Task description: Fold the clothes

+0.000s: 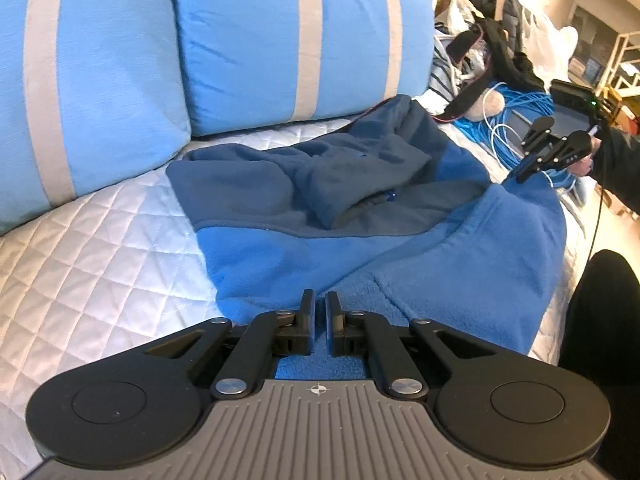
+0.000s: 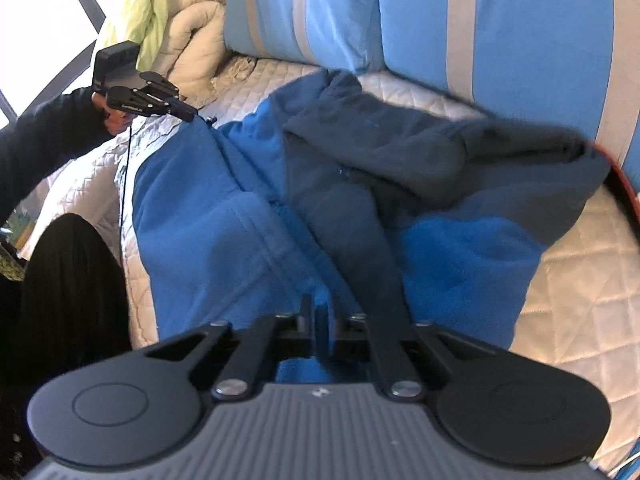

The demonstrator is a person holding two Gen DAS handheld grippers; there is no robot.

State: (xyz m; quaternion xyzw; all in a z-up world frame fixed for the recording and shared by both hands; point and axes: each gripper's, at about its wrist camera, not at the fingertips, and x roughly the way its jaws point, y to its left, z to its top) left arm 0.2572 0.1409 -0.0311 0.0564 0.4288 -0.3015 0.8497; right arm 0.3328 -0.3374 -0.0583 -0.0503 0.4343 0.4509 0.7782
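Note:
A fleece jacket [image 1: 360,240], bright blue below and dark navy above, lies crumpled on a white quilted bed [image 1: 100,248]. My left gripper [image 1: 320,308] is shut on the jacket's bright blue hem at its near corner. My right gripper [image 1: 516,174] is shut on the hem's other corner at the right and holds it raised. In the right wrist view the right gripper [image 2: 318,312] pinches blue fleece, and the left gripper [image 2: 192,114] grips the far left corner of the jacket [image 2: 360,184].
Two blue cushions with grey stripes [image 1: 240,40] stand behind the jacket. Blue cables [image 1: 520,120], bags and dark clothing [image 1: 500,20] pile at the far right. A beige quilt [image 2: 188,32] lies at the left. My dark-clothed leg [image 2: 68,280] is beside the bed's edge [image 2: 132,308].

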